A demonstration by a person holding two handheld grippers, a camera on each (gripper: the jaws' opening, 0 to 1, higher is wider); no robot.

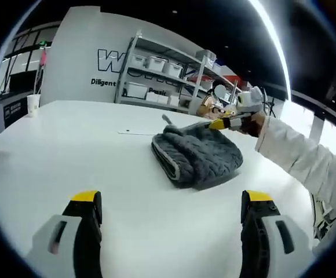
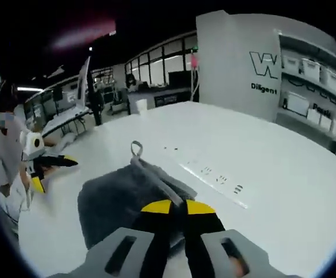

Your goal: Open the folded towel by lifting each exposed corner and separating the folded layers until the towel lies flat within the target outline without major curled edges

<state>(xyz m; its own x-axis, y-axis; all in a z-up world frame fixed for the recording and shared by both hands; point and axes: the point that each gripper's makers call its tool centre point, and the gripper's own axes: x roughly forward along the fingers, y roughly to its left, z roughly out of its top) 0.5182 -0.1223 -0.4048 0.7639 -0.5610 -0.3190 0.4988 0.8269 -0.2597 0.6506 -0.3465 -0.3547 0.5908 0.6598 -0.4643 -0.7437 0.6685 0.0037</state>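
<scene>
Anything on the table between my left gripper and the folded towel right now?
Nothing visible. In the left gripper view, bare white table lies between the open left gripper and the grey towel. The right gripper is shut on the towel's far edge.

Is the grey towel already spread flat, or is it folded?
Folded. The towel sits as a thick bundle on the white table, its stacked layer edges showing; the right tool is shut on its edge.

The near part of the grey towel (image 2: 121,202) is covered by the right gripper (image 2: 177,206), whose closed jaws hide whatever is pinched, while wall lettering (image 1: 111,59) is cut off by a shelf rack (image 1: 168,72).
</scene>
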